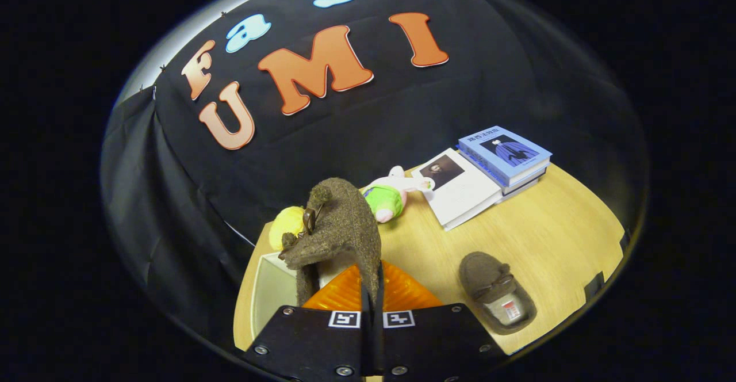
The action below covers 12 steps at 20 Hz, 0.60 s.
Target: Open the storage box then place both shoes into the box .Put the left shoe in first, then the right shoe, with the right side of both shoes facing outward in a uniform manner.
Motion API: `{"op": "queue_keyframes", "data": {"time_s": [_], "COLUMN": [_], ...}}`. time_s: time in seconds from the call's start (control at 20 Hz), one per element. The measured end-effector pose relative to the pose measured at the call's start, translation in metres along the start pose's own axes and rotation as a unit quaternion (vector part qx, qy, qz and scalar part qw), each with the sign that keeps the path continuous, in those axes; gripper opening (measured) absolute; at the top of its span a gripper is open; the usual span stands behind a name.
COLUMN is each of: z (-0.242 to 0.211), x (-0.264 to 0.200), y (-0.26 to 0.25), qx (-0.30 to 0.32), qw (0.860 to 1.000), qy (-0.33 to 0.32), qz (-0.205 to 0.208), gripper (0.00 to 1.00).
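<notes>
The claw (pixel 371 304) is clamped on a brown felt-like slipper (pixel 339 229), its two fingers pressed nearly together on the thin wall at the heel opening. That shoe stands on end: its long axis runs up and away from the fingers, heel low at the claw and rounded toe highest and farthest. Its fuzzy upper faces left, and a small brown bow (pixel 309 219) sits on the left face near the toe. The sole side cannot be seen.

Below the held shoe, just ahead of the fingers, lies the storage box: an orange translucent ribbed lid or flap (pixel 402 293) with a pale white box wall (pixel 270 290) to its left. Whether the box stands open cannot be told for sure.

The second brown slipper (pixel 495 298) lies flat on the light wooden worktop (pixel 552 238), to the right of the claw and well apart from the box. Its long axis runs from far left to near right, toe at the far end, opening upward; a bow crosses its upper, and a pale insole carries a small red label too small to read.

Farther off, a yellow soft toy (pixel 287 224) peeps from behind the held shoe on the left, a white and green plush figure (pixel 391 195) lies just right of it, and a white book (pixel 460 189) lies beside a stack topped by a blue book (pixel 506 155); its cover writing is too small to read.
</notes>
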<state>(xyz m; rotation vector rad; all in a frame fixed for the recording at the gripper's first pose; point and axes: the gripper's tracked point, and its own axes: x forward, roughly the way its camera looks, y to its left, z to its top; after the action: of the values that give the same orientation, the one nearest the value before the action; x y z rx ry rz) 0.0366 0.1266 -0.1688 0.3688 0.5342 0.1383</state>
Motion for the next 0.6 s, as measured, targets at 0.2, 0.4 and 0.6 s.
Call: {"op": "queue_keyframes", "data": {"time_s": [0.2,0.4,0.6], "z": [-0.023,-0.052,-0.088], "x": [0.008,0.023,0.038], "y": [0.048,0.081,0.099], "qx": [-0.008,-0.015,-0.025], "qw": [0.999,0.998,0.996], "qy": [0.024,0.050,0.080], "qz": [0.032,0.047,0.042], "gripper": [0.00,0.00,0.00]}}
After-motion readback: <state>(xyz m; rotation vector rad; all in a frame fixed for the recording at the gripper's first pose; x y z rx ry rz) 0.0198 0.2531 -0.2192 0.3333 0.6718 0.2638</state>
